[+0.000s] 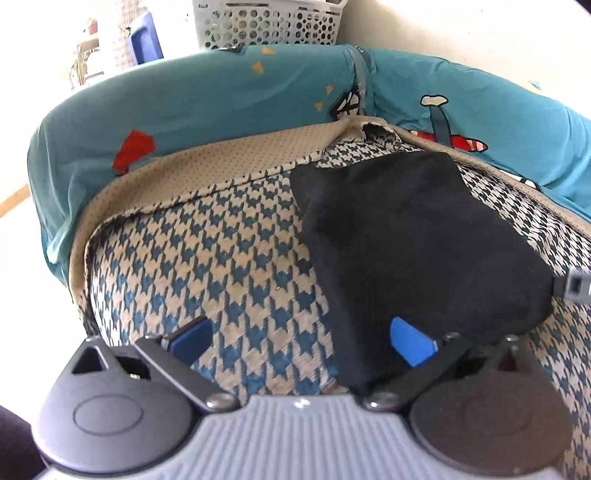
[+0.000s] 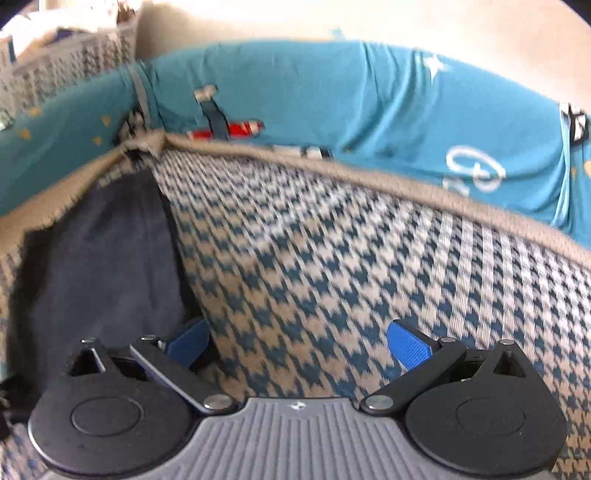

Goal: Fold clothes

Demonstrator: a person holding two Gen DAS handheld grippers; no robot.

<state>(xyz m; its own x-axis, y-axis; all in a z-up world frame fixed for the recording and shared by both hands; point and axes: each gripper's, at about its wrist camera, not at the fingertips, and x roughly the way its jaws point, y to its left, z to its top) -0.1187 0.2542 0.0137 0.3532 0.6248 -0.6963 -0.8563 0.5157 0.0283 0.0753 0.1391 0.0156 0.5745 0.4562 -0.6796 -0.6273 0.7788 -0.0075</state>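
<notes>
A folded black cloth lies on the checked cover. Both the left gripper and right gripper gape wide, holding nothing.

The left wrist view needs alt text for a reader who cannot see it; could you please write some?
A folded black garment lies on a blue-and-beige houndstooth cover, with the open left hand-held gripper just in front of it, its right blue pad at the cloth's near edge. Behind are teal patterned cushions and a white perforated basket.
</notes>
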